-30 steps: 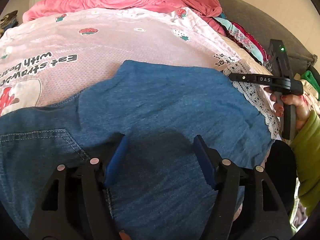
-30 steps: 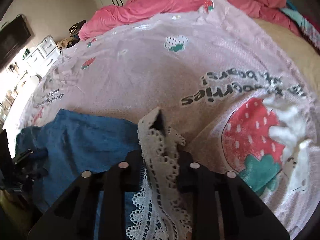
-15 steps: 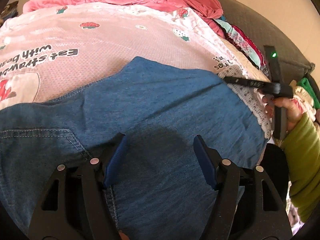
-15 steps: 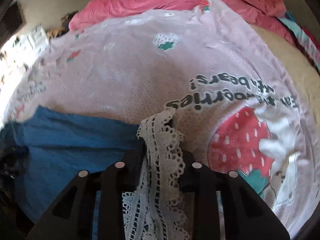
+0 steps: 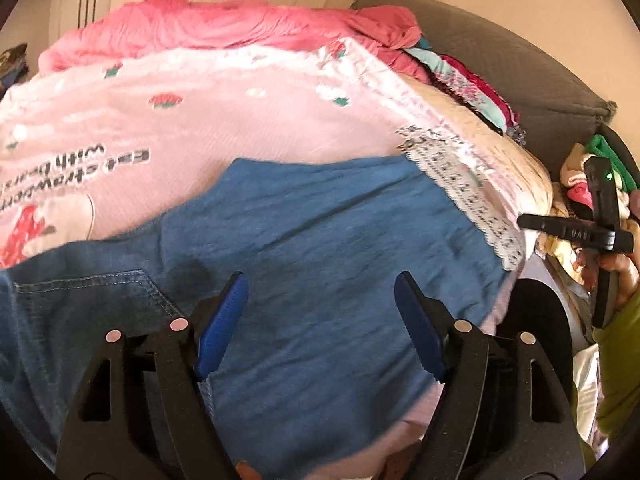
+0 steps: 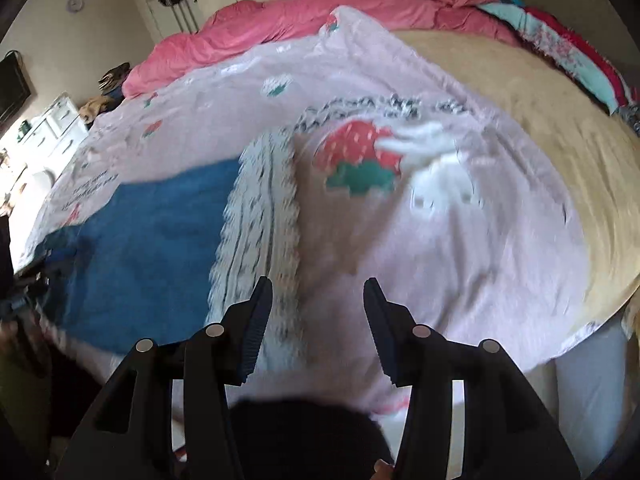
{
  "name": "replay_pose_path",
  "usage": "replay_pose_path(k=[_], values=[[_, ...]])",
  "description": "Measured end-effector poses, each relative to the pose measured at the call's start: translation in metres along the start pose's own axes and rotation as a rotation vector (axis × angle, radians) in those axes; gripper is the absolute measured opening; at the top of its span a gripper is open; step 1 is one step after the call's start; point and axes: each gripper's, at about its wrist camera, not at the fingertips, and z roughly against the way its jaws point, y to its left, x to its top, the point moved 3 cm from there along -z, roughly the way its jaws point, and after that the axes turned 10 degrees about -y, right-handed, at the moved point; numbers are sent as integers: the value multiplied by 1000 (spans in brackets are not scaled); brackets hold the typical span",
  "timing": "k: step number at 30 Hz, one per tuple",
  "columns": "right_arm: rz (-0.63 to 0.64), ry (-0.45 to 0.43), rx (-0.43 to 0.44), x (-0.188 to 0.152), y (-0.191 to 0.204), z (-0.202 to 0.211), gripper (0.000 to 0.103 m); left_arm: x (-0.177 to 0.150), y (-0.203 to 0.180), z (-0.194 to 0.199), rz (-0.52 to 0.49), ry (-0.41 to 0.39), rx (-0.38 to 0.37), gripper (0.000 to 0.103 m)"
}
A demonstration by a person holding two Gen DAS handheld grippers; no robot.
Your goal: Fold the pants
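Spreading apart just now, the right gripper has let go of the lace hem its fingers pinched a second ago and drawn back off it; the left gripper hangs spread a little wider over the blue pants, gripping nothing; the pants lie flat on the pink strawberry blanket on the bed.

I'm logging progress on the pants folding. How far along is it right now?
Done: the blue pants lie spread flat on the pink strawberry blanket, lace hem laid down. In hand: nothing; the right gripper has just been opening and sits clear of the lace, and the left gripper is open above the denim. Left: no finished compact fold shows yet.
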Motion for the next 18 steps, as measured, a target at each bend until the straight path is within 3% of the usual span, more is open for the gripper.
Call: replay_pose_path(k=[5, 8, 10, 16, 18], values=[[29, 65, 55, -14, 17, -8, 46, -17, -13, -2, -40, 46, 21, 70], [84, 126, 64, -24, 30, -22, 27, -32, -17, -6, -71, 89, 67, 70], [162, 121, 32, -31, 37, -22, 24, -44, -17, -9, -106, 120, 120, 70], [80, 116, 54, -39, 24, -25, 27, -56, -11, -12, -149, 140, 165, 71], [54, 101, 59, -38, 21, -20, 38, -53, -12, -9, -150, 142, 167, 71]])
